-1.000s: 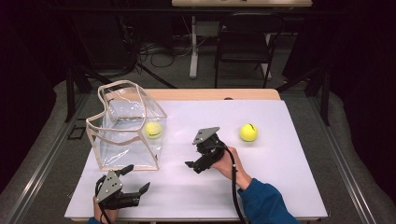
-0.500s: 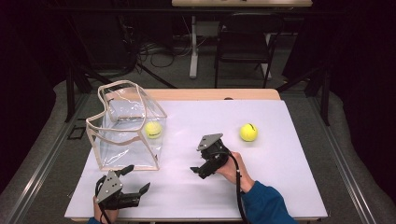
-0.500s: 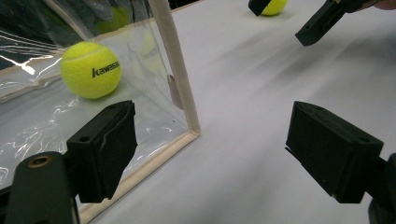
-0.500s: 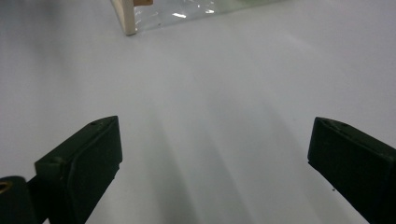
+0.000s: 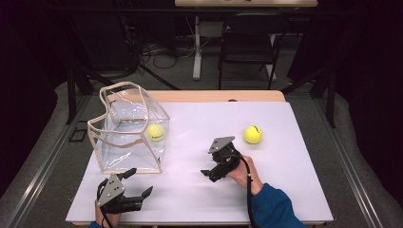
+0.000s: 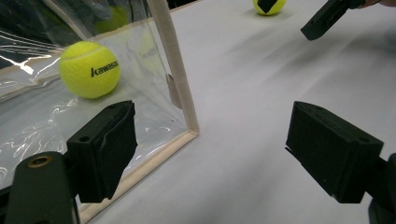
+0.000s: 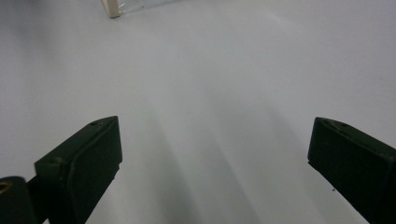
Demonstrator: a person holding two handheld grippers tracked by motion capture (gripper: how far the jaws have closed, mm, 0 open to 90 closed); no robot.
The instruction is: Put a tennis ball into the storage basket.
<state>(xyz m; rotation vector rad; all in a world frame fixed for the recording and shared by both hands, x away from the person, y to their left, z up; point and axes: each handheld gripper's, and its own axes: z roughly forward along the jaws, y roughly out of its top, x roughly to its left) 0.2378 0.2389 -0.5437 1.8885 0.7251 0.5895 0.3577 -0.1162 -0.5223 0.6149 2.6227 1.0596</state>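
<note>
A clear bag with beige trim (image 5: 124, 124) stands open at the table's left, and a yellow tennis ball (image 5: 155, 132) lies inside it near the right wall. A second tennis ball (image 5: 253, 134) rests on the white table top to the right. My left gripper (image 5: 139, 182) lies open near the front edge, just in front of the bag. Its own view shows the bag's corner trim (image 6: 173, 70) and the ball inside (image 6: 89, 69) behind the clear wall, with nothing between the jaws of the left gripper (image 6: 210, 154). My right gripper (image 5: 210, 173) hovers open over bare table at mid-front. The right gripper (image 7: 215, 163) holds nothing.
The white table top (image 5: 294, 190) stretches between the bag and the loose ball. A wooden strip (image 5: 214, 96) runs along the far edge. Beyond it stand a dark chair (image 5: 249, 42) and cables on the floor. The bag's corner (image 7: 112, 8) shows far off in the right gripper view.
My right gripper has drawn back toward the near edge and slightly to the right, still open. The left gripper, the bag and both balls have stayed in place.
</note>
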